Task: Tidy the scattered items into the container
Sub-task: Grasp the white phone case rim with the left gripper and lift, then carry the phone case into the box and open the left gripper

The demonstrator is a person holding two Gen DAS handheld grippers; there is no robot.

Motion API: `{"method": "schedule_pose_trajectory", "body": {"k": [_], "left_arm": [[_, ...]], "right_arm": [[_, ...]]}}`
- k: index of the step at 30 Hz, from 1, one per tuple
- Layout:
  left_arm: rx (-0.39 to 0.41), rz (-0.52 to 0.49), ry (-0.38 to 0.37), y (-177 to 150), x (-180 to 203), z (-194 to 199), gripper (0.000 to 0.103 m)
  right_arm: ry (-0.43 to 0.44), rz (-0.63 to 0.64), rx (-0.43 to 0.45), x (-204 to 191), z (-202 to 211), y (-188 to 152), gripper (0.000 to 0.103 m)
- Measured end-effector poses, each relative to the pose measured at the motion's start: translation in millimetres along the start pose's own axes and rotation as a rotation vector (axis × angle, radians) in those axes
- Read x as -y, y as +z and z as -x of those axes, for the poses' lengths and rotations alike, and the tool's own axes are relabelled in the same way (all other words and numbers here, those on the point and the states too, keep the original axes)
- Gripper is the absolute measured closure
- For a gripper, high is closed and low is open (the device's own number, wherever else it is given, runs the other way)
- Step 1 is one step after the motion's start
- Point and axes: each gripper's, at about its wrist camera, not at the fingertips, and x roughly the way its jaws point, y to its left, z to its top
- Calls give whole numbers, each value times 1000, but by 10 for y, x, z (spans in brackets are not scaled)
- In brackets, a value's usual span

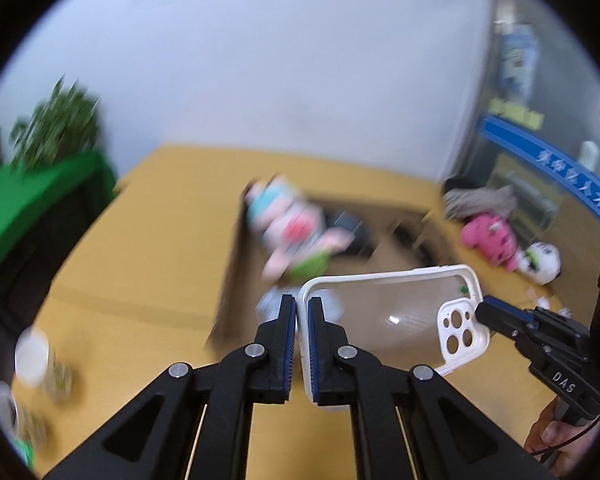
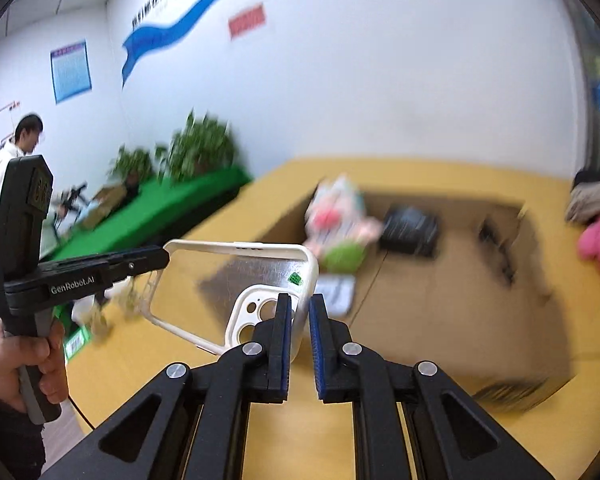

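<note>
Both jaws are nearly closed on one clear phone case [image 1: 392,312]: the left gripper [image 1: 302,344] pinches its white rim at one end, and the right gripper [image 2: 300,344] clamps the opposite end beside the camera cutout, so the case hangs between them above the yellow table [image 2: 380,432]. Just beyond the fingertips sits an open cardboard box [image 2: 440,296] holding a plush toy [image 2: 336,224] and a black item [image 2: 410,230]. Further right lies a pink plush [image 1: 490,236].

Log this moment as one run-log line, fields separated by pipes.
held: phone case | left gripper: shut on its edge | right gripper: shut on camera end | position: above cardboard box | box holds: plush toy
</note>
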Motion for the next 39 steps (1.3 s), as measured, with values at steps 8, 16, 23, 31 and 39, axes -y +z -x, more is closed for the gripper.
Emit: {"method": "schedule_pose_trajectory", "body": {"k": [8, 16, 23, 31, 39], "left_arm": [[60, -130, -134, 898, 757, -466, 98], [-78, -116, -154, 1209, 921, -1341, 97], [-295, -21, -136, 831, 687, -2235, 97], [-459, 14, -136, 374, 716, -2956, 97], [-492, 28, -105, 321, 726, -3235, 97]], "right_arm": [[-139, -30, 132, 638, 446, 647, 94], [-193, -76, 58, 1351, 91, 1063, 97], [-134, -184, -147, 1800, -722, 710, 97], [-119, -244, -267, 2056, -1103, 349, 97], [-139, -251, -298, 2166, -1200, 290, 94]]}}
